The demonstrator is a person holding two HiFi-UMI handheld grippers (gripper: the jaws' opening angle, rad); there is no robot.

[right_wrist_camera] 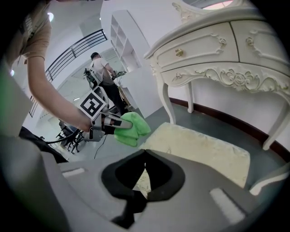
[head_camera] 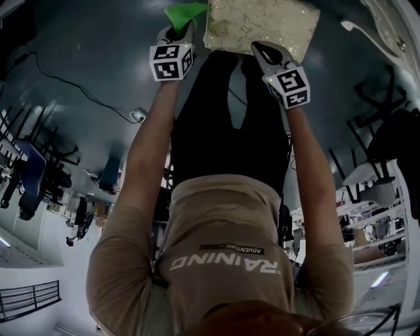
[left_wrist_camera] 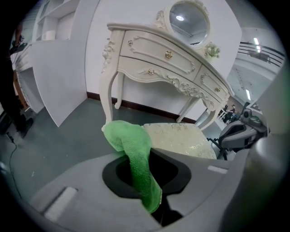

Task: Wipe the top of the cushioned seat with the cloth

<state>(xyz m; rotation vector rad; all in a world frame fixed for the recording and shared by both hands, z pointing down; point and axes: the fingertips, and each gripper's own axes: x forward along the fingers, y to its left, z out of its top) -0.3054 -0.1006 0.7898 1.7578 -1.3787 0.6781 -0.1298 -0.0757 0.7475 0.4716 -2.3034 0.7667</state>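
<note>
The cushioned seat (head_camera: pixel 259 26) has a cream, gold-patterned top and stands in front of me on the grey floor. My left gripper (head_camera: pixel 182 27) is shut on a green cloth (head_camera: pixel 186 11), held just off the seat's left edge. In the left gripper view the cloth (left_wrist_camera: pixel 131 140) hangs from between the jaws, with the seat (left_wrist_camera: pixel 181 140) beyond it. My right gripper (head_camera: pixel 262 49) hovers over the seat's near edge, jaws together and holding nothing. The right gripper view shows the seat (right_wrist_camera: pixel 199 149) below its tips (right_wrist_camera: pixel 145 154), and the cloth (right_wrist_camera: pixel 131 128) in the left gripper (right_wrist_camera: pixel 111 126).
A white carved dressing table (left_wrist_camera: pixel 167 63) with a round mirror (left_wrist_camera: pixel 189 20) stands right behind the seat. A white panel (left_wrist_camera: pixel 59 77) leans at the left. Black chairs (head_camera: pixel 380 138) crowd the right side. A cable (head_camera: pixel 65 82) runs across the floor. A person (right_wrist_camera: pixel 102 68) stands far off.
</note>
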